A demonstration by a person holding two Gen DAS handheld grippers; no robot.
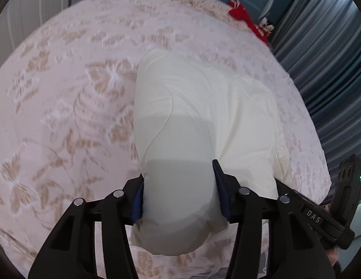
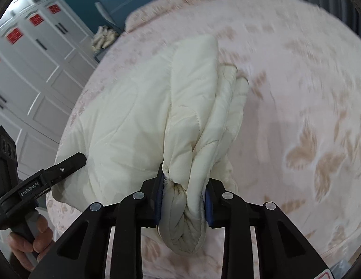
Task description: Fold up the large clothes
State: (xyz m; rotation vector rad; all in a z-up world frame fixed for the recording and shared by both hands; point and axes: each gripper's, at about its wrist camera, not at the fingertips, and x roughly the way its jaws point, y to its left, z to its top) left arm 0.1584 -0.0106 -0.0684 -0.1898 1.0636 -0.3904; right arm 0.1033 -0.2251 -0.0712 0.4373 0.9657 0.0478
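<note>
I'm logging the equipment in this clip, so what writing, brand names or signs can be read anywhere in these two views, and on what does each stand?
"DAS": white letters on the black body of the right gripper, seen from the left wrist view.
"GenRobot.AI": white label on the side of the left gripper, seen from the right wrist view.
Red squares on the white wardrobe doors: no characters can be made out.
White sticker with a red edge at the bottom of the right wrist view: cut off, unreadable.

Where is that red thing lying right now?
In the left wrist view, the red cloth lies at the far upper right of the floral bedspread, beside the blue curtain, well beyond the white quilted garment.
</note>
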